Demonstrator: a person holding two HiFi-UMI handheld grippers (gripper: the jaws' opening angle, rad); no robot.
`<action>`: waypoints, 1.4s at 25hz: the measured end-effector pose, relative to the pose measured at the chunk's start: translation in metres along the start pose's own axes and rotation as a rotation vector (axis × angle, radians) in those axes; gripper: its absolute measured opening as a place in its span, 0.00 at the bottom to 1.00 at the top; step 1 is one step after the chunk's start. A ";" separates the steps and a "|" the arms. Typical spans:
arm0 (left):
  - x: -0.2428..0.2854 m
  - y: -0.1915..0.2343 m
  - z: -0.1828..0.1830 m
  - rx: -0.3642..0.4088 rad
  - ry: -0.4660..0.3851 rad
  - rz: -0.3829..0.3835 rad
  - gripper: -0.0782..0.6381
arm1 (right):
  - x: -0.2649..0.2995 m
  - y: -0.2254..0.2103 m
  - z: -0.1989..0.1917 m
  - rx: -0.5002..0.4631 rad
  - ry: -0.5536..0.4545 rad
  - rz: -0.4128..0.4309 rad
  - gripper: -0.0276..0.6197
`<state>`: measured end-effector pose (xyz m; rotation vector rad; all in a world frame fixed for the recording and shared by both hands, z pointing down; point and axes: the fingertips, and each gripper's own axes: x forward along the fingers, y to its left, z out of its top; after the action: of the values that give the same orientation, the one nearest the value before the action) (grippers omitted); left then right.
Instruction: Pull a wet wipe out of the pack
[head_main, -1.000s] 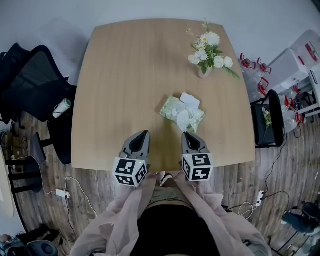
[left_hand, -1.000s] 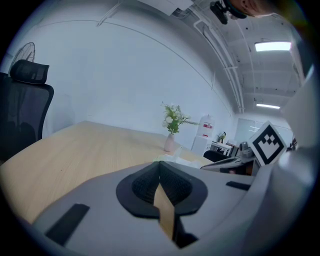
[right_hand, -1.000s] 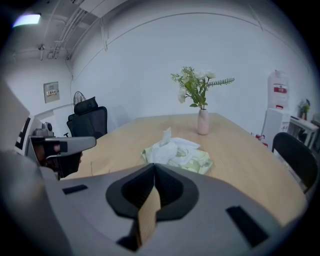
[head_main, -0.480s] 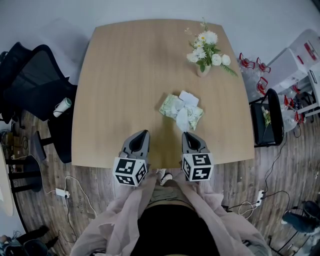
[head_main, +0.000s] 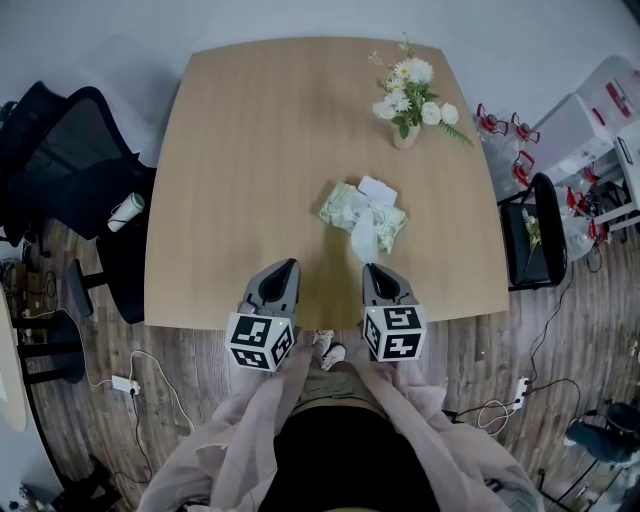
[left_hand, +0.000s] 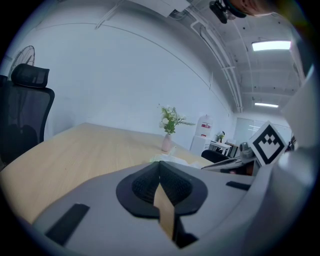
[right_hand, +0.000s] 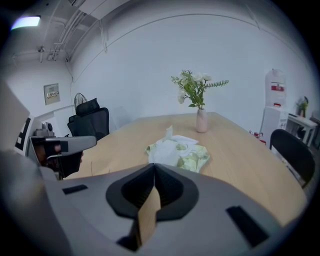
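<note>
Wet wipe (head_main: 364, 240): white, sticking out of the pack (head_main: 338, 208) and stretching toward the near edge of the table (head_main: 250, 150); its near end is meeting the tip of the right gripper (head_main: 372, 269).
Pack: soft, green-patterned, lying flat right of the table's middle; its white lid flap (head_main: 377, 188) is standing open on the far side.
Right gripper: jaws are sitting together, pinching the near end of the wet wipe; the pack is lying just beyond the tip, on the far side.
Left gripper (head_main: 289, 266): jaws are pressing together with nothing between them; it is hovering over the near table edge, left of the right gripper, with the pack lying apart to its far right.
Vase of flowers (head_main: 405, 105): standing far right on the table, well beyond the pack.
Writing: the pack's print is showing too small to read; the red label on the water dispenser (right_hand: 274, 90) and the wall sign (right_hand: 51, 93) are coming out blurred.
</note>
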<state>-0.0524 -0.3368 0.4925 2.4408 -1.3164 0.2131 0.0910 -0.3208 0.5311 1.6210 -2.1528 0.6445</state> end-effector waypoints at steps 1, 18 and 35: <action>-0.001 -0.001 0.000 0.001 -0.001 -0.002 0.12 | -0.001 0.001 -0.001 0.000 -0.001 0.000 0.06; -0.017 -0.009 -0.004 0.004 -0.003 -0.015 0.12 | -0.018 0.009 -0.008 -0.003 -0.003 -0.014 0.06; -0.038 -0.017 -0.012 0.001 0.006 -0.016 0.12 | -0.040 0.013 -0.019 -0.001 -0.004 -0.034 0.06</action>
<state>-0.0584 -0.2943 0.4882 2.4491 -1.2940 0.2164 0.0900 -0.2753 0.5236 1.6560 -2.1237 0.6302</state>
